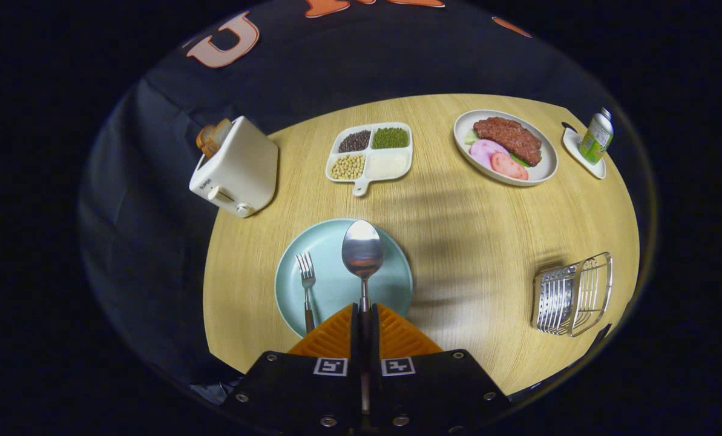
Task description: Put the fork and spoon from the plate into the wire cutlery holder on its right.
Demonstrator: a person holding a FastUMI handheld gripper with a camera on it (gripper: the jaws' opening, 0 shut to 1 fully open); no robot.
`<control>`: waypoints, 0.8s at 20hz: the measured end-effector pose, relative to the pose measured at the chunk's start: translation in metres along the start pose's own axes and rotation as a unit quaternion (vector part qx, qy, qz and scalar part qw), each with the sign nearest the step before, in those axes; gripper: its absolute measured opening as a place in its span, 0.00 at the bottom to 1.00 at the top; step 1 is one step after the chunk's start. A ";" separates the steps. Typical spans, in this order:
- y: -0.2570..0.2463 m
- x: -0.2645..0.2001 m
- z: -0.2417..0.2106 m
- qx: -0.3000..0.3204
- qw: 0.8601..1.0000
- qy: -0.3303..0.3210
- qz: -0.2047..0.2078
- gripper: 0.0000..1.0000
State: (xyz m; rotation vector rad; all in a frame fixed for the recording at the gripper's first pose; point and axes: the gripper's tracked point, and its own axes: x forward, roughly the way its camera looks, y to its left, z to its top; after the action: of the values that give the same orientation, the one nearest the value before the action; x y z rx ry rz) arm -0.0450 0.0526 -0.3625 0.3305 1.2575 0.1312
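In the gripper view, the gripper (365, 315) sits at the bottom centre of the frame, its jaws drawn tight together with both orange fingers (330, 336) pressing on the handle of the spoon (363, 254). The spoon points straight ahead, its bowl over the middle of the pale blue plate (391, 284) (whether the bowl touches the plate or is lifted off it, I cannot tell). The fork (306, 287) lies on the left part of the same plate, tines pointing away from the fingers, its dark handle running down toward the left finger.

The wire cutlery holder (572, 295) stands on the wooden desk (475, 242) at the lower right of the frame, well apart from the plate.

Toward the upper left, at the desk's edge, stands a white toaster (236, 169) with bread (212, 136) sticking out of its top. At upper centre is a white divided tray (391, 165) holding beans and grains in its compartments. To its right lies an oval plate of food (545, 172), with meat and slices on it. At the far upper right a green can (597, 139) stands on a small white dish (572, 145).
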 end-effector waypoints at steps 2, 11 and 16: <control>-0.010 -0.026 0.013 0.014 0.999 -0.032 0.002 0.06; -0.119 -0.116 0.012 0.066 0.989 -0.113 -0.070 0.06; -0.173 -0.126 -0.011 0.082 0.986 -0.103 -0.103 0.06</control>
State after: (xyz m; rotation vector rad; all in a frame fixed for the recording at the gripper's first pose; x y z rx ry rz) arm -0.1091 -0.1439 -0.3054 0.3442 1.0923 -0.1801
